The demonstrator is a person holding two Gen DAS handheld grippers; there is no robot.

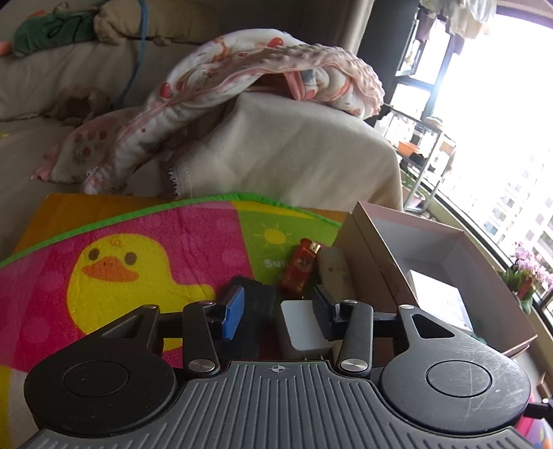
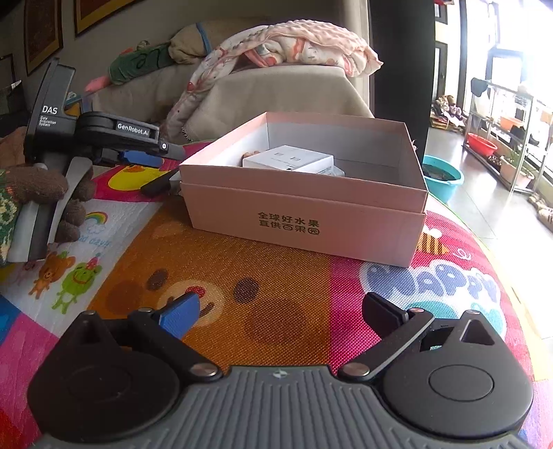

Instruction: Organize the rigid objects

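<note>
A pink cardboard box [image 2: 304,221] stands open on the colourful play mat; it also shows in the left wrist view [image 1: 380,262]. A white cube [image 2: 288,160] lies inside it. My left gripper [image 1: 278,307] is open and hangs low over a black flat object [image 1: 252,311] and a white plug adapter [image 1: 300,328]. A red lighter [image 1: 300,266] and a white stick [image 1: 337,269] lie just beyond, by the box wall. My right gripper [image 2: 280,316] is open and empty, above the mat in front of the box. The left gripper shows at left in the right wrist view [image 2: 138,152].
A beige sofa [image 1: 283,152] with a pink patterned blanket [image 1: 242,69] stands behind the mat. A green plush toy [image 1: 52,29] lies on the sofa. A teal basin [image 2: 442,176] and a metal shelf [image 2: 501,138] stand on the floor at right.
</note>
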